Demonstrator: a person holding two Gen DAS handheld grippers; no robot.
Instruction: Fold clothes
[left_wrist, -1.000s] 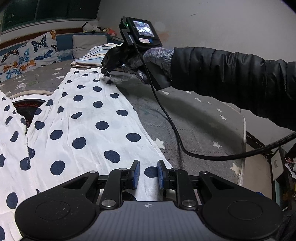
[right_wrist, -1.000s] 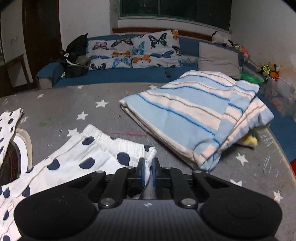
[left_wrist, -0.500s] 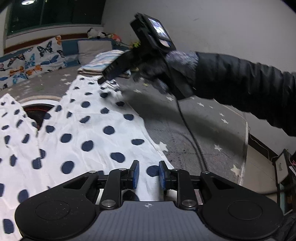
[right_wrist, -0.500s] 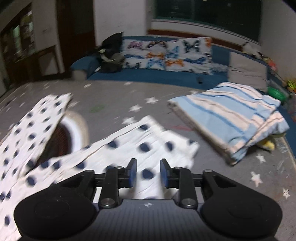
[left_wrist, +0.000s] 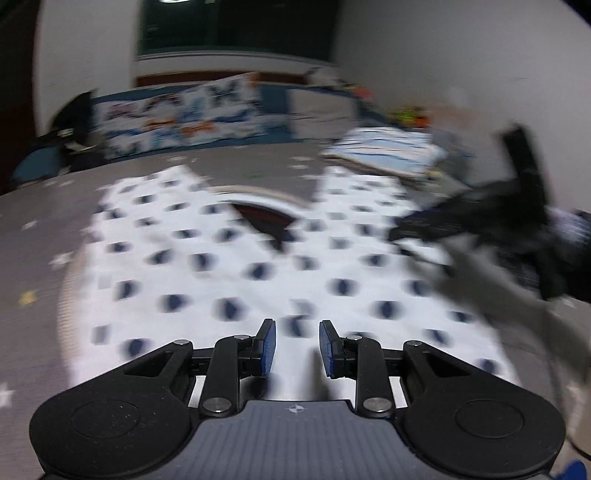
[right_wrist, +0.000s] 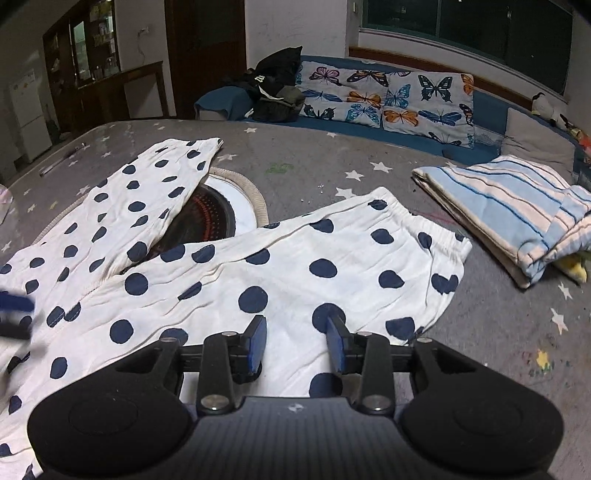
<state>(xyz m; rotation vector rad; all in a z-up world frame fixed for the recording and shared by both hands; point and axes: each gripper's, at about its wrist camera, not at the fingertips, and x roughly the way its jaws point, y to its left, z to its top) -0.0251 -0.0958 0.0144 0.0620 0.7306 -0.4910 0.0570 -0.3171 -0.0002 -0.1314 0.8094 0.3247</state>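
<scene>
White trousers with dark blue dots (right_wrist: 295, 266) lie flat on the grey star-patterned surface (right_wrist: 295, 155), legs spread in a V. They also show, blurred, in the left wrist view (left_wrist: 229, 273). My right gripper (right_wrist: 296, 343) is open and empty above the right leg, near its cuff. My left gripper (left_wrist: 297, 347) is open and empty above the waist end. The right gripper shows blurred in the left wrist view (left_wrist: 461, 221), over the right leg. A blurred bit of the left gripper (right_wrist: 14, 310) shows at the left edge of the right wrist view.
A folded blue-and-white striped blanket (right_wrist: 517, 210) lies right of the trousers. A round inset with a dark red centre (right_wrist: 210, 218) sits between the legs. Butterfly cushions (right_wrist: 388, 96) and a dark heap of clothes (right_wrist: 277, 92) line the far bench.
My right gripper let go of the leg cuff, opened and drew back over the leg. My left gripper swung fast to face up the trousers; its view is now blurred.
</scene>
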